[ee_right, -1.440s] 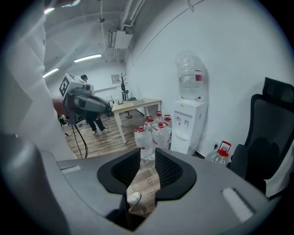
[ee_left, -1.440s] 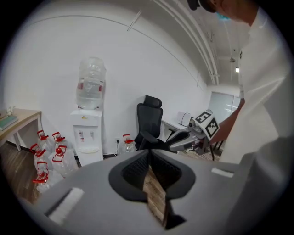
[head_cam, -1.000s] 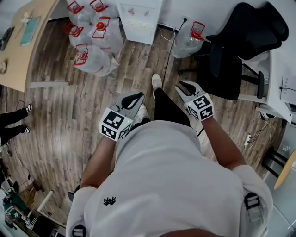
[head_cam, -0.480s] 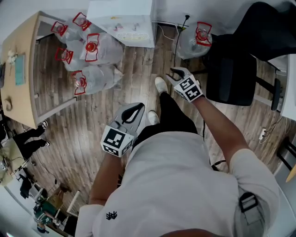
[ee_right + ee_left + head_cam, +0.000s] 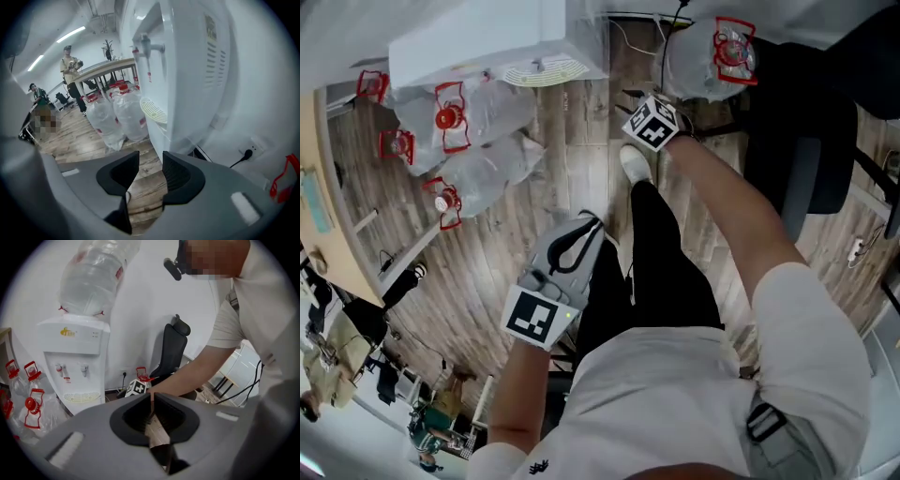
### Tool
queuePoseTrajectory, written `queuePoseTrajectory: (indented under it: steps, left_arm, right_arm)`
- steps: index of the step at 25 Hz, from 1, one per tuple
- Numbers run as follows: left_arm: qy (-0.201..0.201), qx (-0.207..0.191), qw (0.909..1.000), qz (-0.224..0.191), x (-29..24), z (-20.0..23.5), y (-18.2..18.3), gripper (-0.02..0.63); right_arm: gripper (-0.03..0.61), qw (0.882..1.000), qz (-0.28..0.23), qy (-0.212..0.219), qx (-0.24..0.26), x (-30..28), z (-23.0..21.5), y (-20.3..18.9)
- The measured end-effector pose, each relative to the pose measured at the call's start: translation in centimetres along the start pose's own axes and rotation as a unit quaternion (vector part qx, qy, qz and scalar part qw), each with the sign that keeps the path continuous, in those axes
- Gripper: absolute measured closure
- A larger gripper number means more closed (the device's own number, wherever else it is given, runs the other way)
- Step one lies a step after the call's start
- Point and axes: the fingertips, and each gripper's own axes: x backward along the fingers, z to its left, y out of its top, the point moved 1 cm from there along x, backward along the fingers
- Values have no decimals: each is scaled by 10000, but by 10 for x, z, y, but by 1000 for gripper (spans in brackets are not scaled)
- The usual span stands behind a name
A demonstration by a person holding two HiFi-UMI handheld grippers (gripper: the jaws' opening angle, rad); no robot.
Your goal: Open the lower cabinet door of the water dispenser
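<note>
Wood-plank floor (image 5: 581, 178) fills the head view; a cluster of clear plastic water jugs (image 5: 459, 122) with red caps and handles lies on it at the left, several touching one another; one more jug (image 5: 717, 52) stands apart at the top right, just beside a black office chair (image 5: 806, 159); a pale wooden surface (image 5: 323, 216) runs along the left edge; a black plug sits in a wall socket (image 5: 247, 153) low on the white wall; a person (image 5: 70, 70) stands far back in the room.

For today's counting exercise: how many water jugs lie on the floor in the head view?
5: four jugs clustered left of the water dispenser, one on its right. The dispenser may hide more.
</note>
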Motion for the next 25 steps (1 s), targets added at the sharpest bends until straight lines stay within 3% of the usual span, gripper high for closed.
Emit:
queuePoseTrajectory:
  steps: [8, 17, 25]
  left_arm:
    - [-147, -272, 9993, 193, -35, 40, -35, 555]
    - [-157, -57, 9998, 130, -32, 59, -58, 555]
    - [-87, 67, 9999, -42, -22, 71, -65, 555]
  right_arm:
    - [420, 9995, 76, -314, -5, -101, -68, 3]
    - [400, 9982, 298, -340, 394, -140, -85, 14]
    - [402, 9974, 285, -653, 98, -143, -87, 16]
